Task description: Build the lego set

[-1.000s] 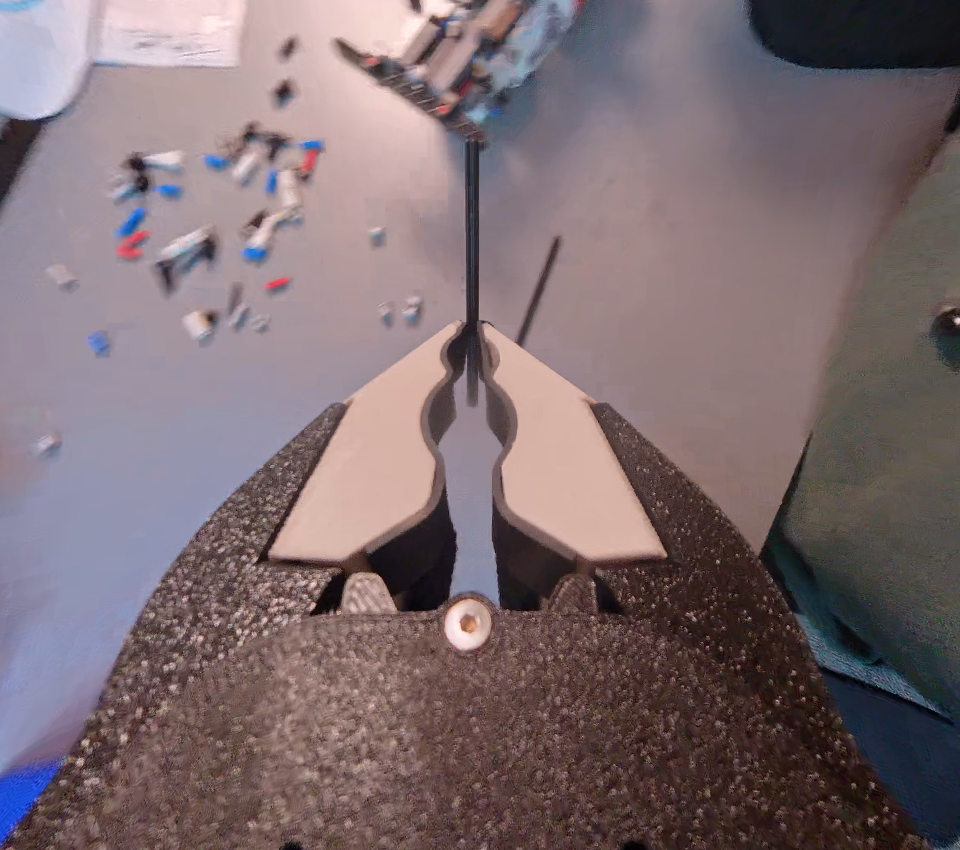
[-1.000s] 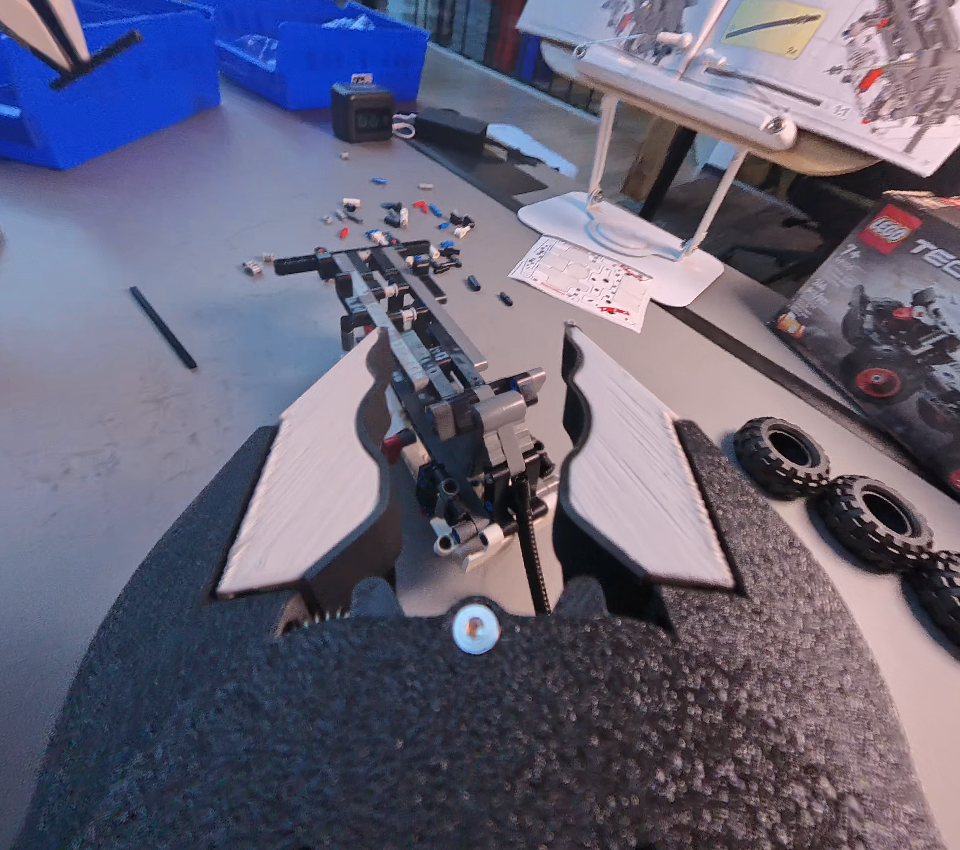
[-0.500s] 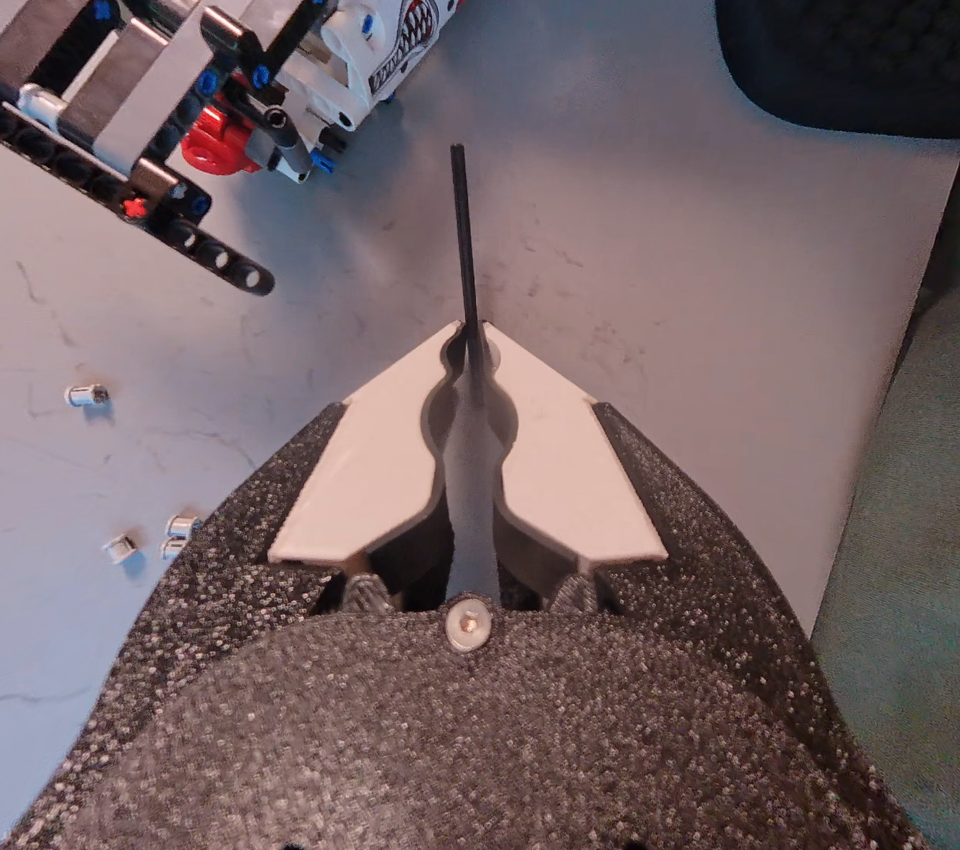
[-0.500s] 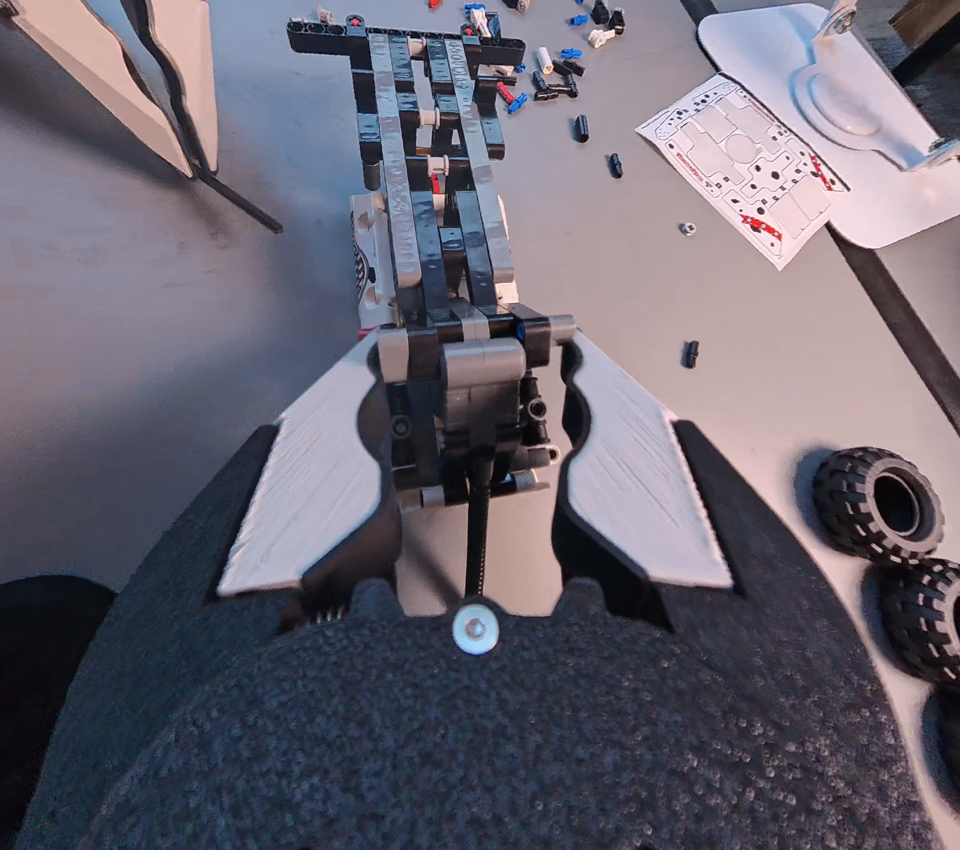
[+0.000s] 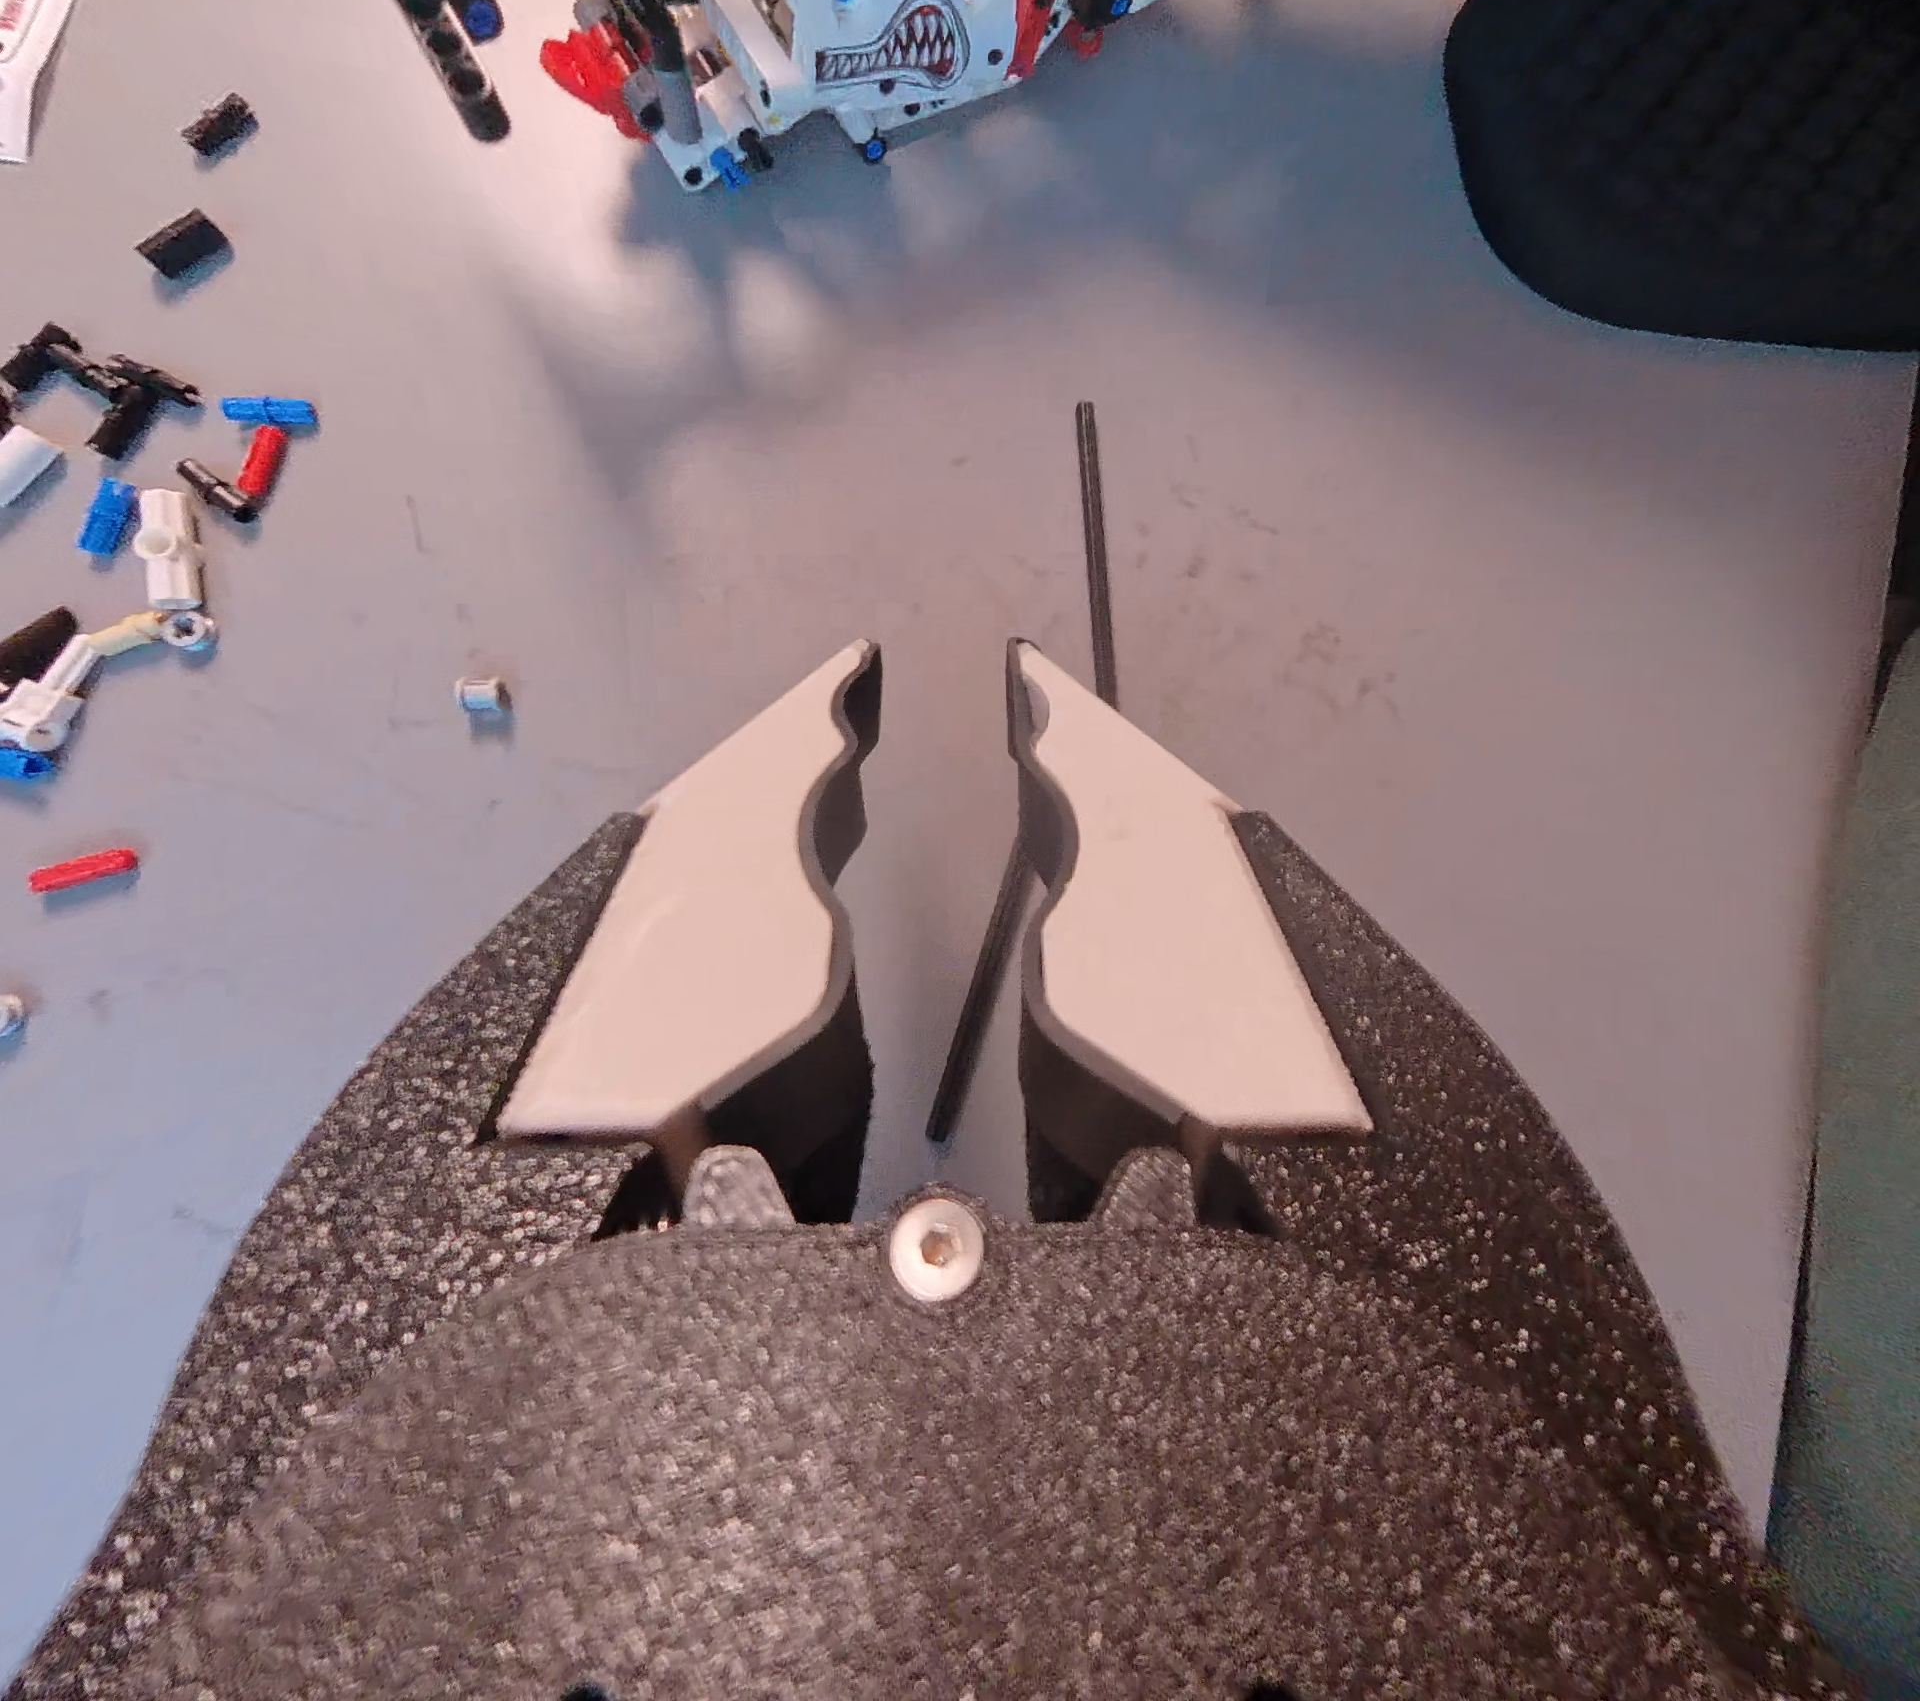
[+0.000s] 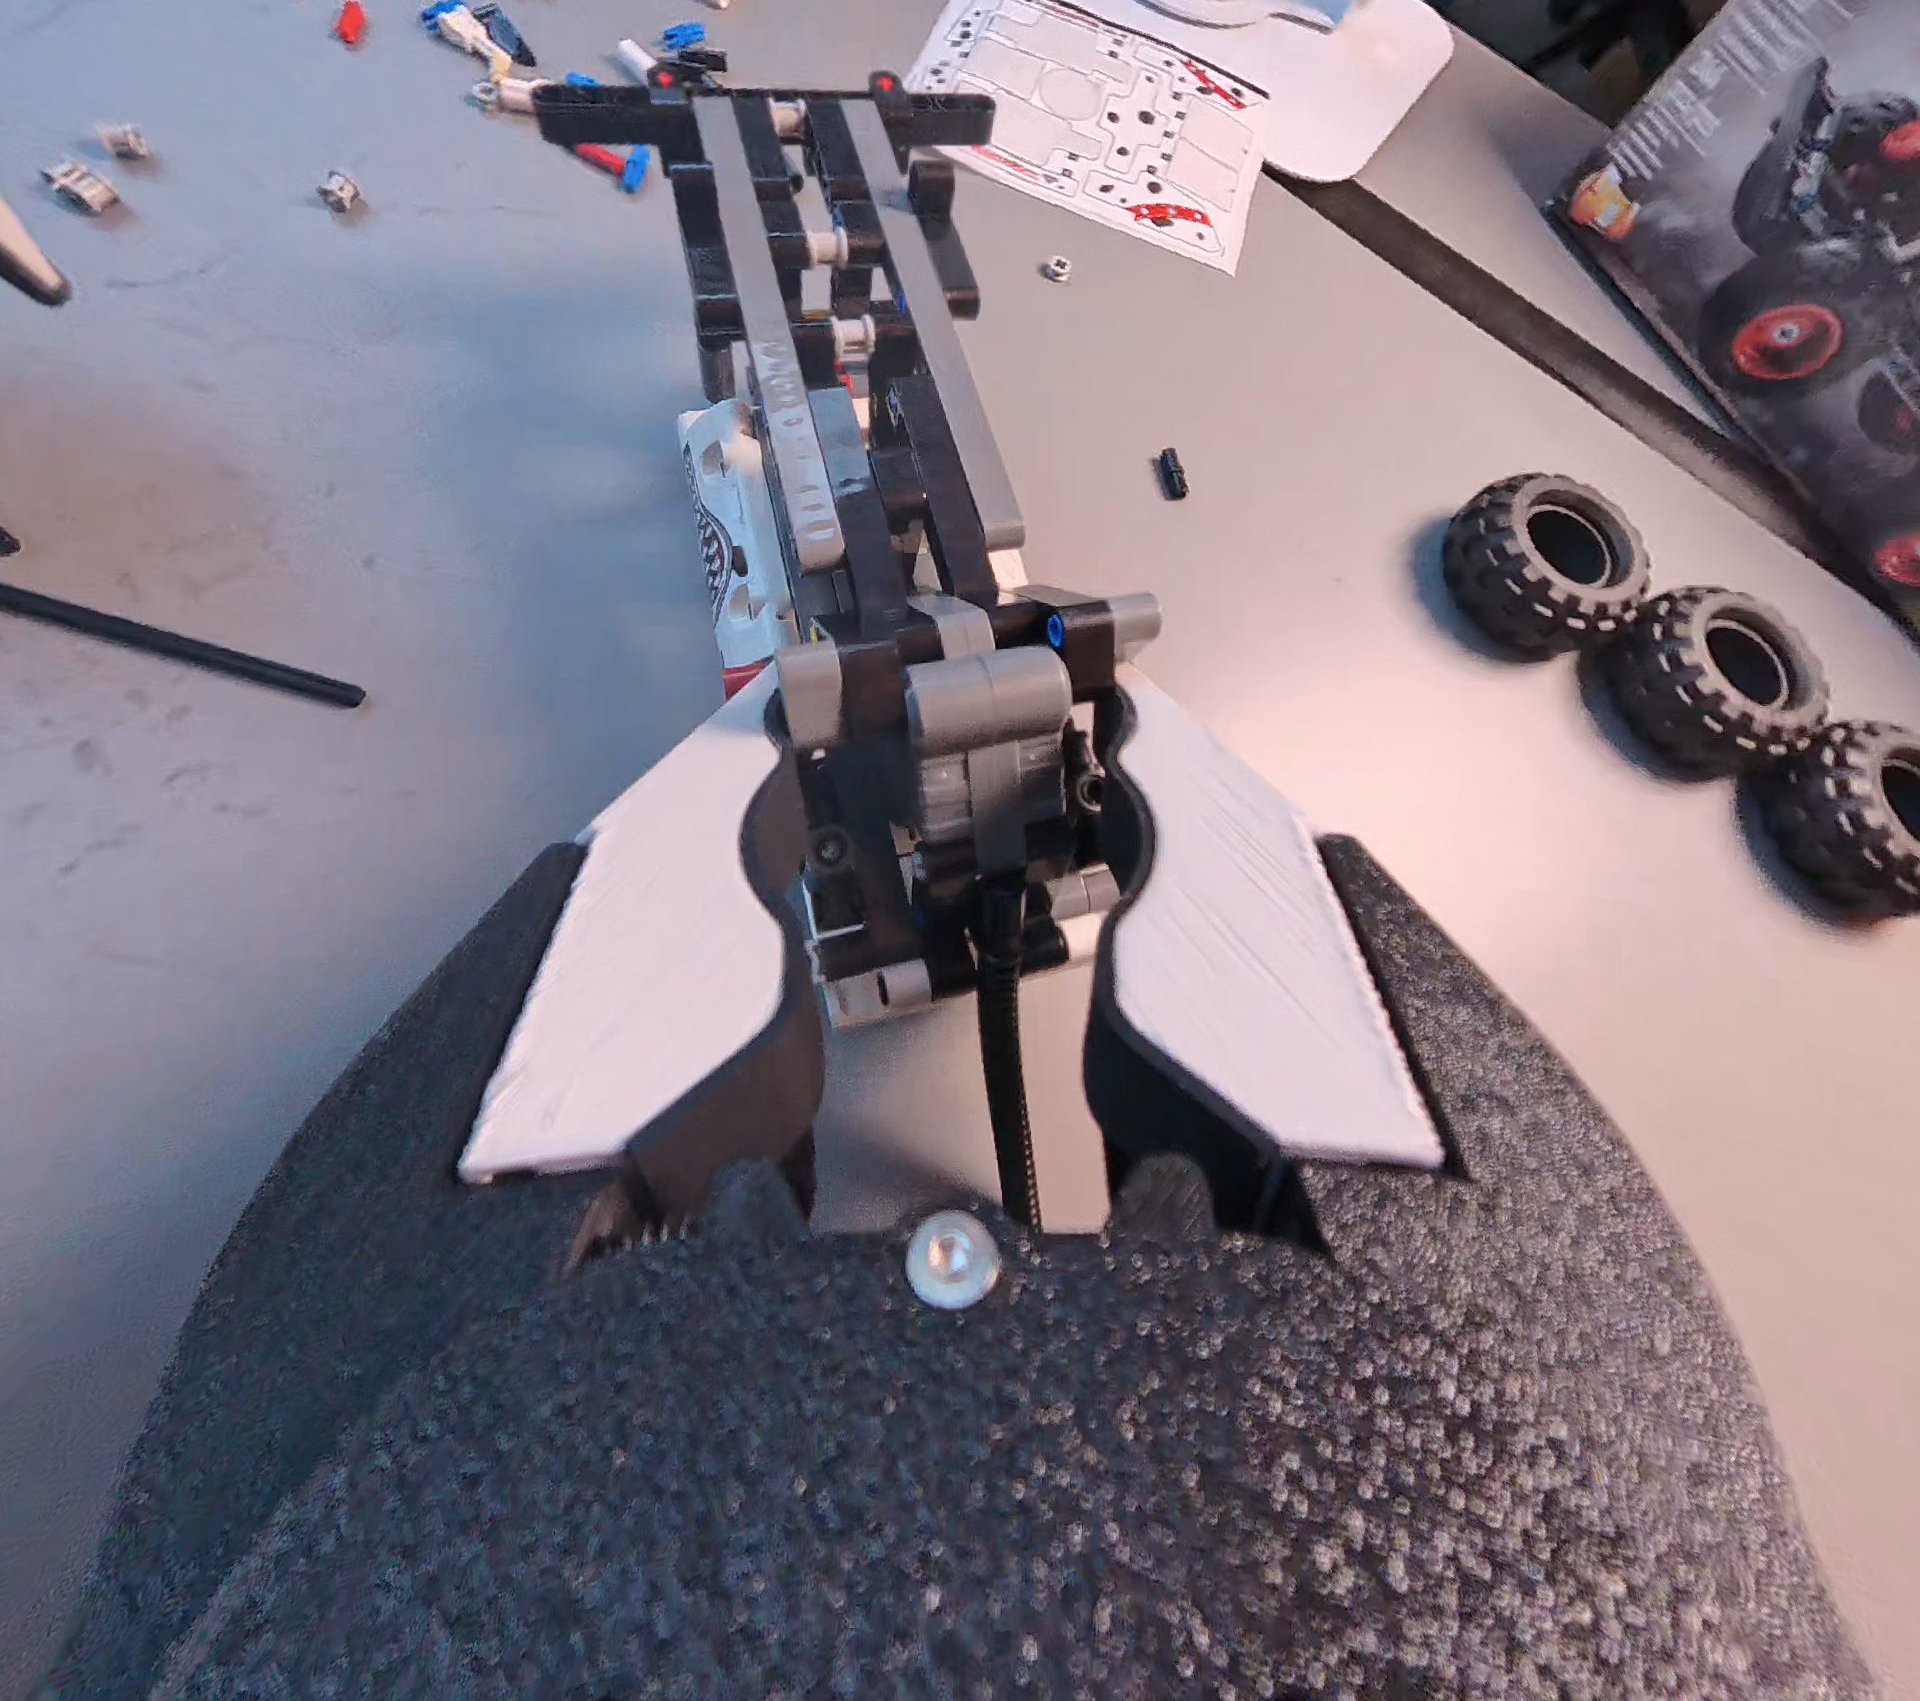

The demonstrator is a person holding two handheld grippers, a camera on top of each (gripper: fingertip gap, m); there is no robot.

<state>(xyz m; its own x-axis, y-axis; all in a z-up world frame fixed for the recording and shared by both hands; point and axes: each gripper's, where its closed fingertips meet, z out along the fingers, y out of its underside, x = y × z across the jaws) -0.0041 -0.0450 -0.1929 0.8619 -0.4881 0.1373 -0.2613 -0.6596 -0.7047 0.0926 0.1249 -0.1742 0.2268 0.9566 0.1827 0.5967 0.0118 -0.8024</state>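
Frame (image 6: 831, 446) mostly built, right gripper (image 6: 951, 778) clamped on its end, left gripper (image 5: 943, 664) released beside rod (image 5: 1093, 550); tires (image 6: 1548, 565) unmounted.

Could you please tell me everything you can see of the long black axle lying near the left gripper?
The black axle is a thin, straight rod, plastic by its look, lying flat on the grey table. The open left gripper does not hold it; the right finger hides its middle. Its far end points toward the lego chassis.

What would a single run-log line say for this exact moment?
left gripper: open, empty | black axle: lying on table | right gripper: shut on lego chassis | tires: loose
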